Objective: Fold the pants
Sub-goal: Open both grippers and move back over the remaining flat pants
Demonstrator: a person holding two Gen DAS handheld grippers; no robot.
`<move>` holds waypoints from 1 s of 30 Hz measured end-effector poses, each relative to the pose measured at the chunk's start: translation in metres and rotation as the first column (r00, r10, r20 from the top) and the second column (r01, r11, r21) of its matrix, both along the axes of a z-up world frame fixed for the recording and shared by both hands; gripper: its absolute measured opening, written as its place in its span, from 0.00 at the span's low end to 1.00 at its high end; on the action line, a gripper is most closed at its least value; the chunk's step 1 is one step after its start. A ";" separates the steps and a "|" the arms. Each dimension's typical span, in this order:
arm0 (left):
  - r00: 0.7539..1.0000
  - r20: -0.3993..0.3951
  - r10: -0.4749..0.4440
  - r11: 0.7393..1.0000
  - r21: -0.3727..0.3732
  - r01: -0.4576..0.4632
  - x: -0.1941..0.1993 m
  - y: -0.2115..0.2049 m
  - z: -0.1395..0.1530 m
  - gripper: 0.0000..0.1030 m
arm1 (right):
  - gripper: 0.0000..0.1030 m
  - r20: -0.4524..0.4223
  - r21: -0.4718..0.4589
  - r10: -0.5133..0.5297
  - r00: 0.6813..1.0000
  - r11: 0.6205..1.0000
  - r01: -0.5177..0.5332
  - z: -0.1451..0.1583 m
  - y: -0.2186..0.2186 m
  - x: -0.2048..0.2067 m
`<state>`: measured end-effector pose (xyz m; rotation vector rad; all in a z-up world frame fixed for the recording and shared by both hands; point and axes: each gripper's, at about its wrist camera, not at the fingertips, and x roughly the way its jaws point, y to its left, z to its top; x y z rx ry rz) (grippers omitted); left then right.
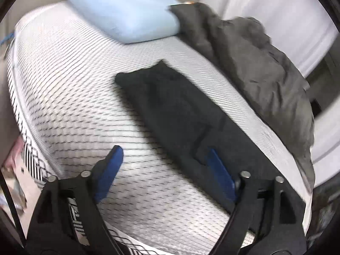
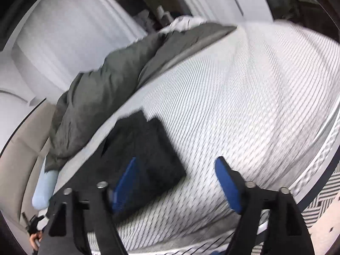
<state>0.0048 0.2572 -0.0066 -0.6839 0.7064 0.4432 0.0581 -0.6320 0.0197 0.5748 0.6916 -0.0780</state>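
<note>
Bed [image 1: 70, 97], patterned cover, is carrying black pants [image 1: 187, 114], lying folded into a long strip beside grey blanket [image 1: 255, 68]. Left tool [image 1: 165, 165] and right tool [image 2: 176, 178] are hovering apart, empty. Judged: fold laid; next, regrasp one end for the crosswise fold.

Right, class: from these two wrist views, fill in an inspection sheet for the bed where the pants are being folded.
Surface: mattress with a patterned white cover, wrinkle-free where bare.
Job's things: black pants, folded into a long strip, lying flat.
Clutter: light blue pillow and rumpled grey blanket along the far edge.
Grippers: left gripper and right gripper both open, empty, above the bed.
Cables: nothing seen.
Surroundings: white panelled wall behind the blanket; patterned floor beside the bed.
</note>
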 end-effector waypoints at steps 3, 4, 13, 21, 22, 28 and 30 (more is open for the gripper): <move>0.993 0.014 -0.117 0.992 0.057 0.116 0.019 -0.034 0.012 0.86 | 0.92 0.019 -0.020 0.053 0.998 0.998 -0.053 0.021 -0.003 0.021; 0.985 0.021 -0.170 0.983 0.071 0.168 0.026 -0.048 0.016 0.92 | 0.95 0.023 -0.041 0.096 0.995 0.995 -0.095 0.028 0.002 0.034; 0.892 0.052 -0.450 0.892 0.073 0.446 0.091 -0.148 0.003 0.97 | 0.96 -0.141 -0.146 0.337 0.931 0.923 -0.356 0.010 0.060 0.153; 0.852 0.009 -0.523 0.851 0.056 0.522 0.124 -0.175 -0.021 0.97 | 0.48 -0.317 -0.171 0.367 0.874 0.885 -0.434 -0.024 0.079 0.241; 0.853 0.009 -0.521 0.852 0.052 0.520 0.128 -0.173 -0.022 0.97 | 0.47 -0.329 -0.183 0.377 0.866 0.874 -0.450 -0.025 0.084 0.242; 0.861 0.033 -0.508 0.861 0.040 0.507 0.140 -0.165 -0.023 0.97 | 0.35 -0.173 -0.387 0.320 0.931 0.848 -0.363 0.013 0.102 0.223; 0.860 0.033 -0.509 0.860 0.047 0.508 0.141 -0.166 -0.023 0.97 | 0.37 -0.155 -0.394 0.248 0.956 0.872 -0.290 0.013 0.094 0.224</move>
